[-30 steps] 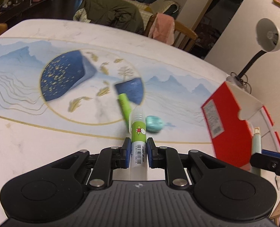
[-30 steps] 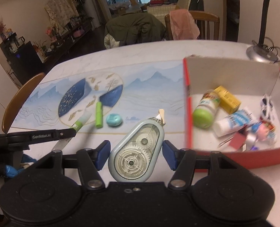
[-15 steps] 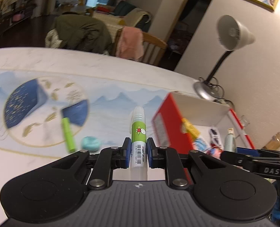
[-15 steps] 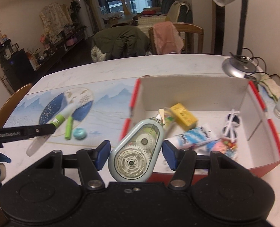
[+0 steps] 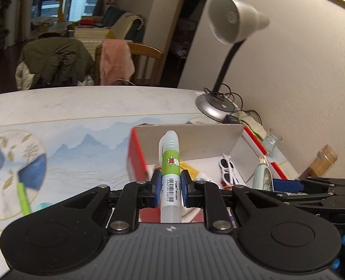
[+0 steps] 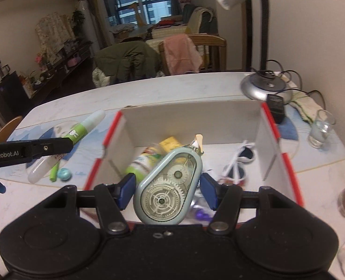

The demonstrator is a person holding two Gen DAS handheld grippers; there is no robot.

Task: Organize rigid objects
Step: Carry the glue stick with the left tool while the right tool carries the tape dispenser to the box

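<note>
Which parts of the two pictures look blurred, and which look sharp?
Left wrist view: the glue stick held in the jaws is sharp, while the red box edge and the table pattern are smeared. Right wrist view: the tape dispenser is sharp; the sunglasses in the box are blurred.

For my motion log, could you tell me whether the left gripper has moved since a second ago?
Yes. The left gripper, shut on the glue pen, has swung right, from the table's blue circle to the red box.

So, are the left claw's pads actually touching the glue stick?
Touching. In the left wrist view both blue pads of the left claw press against the sides of the glue stick, no gap on either side.
</note>
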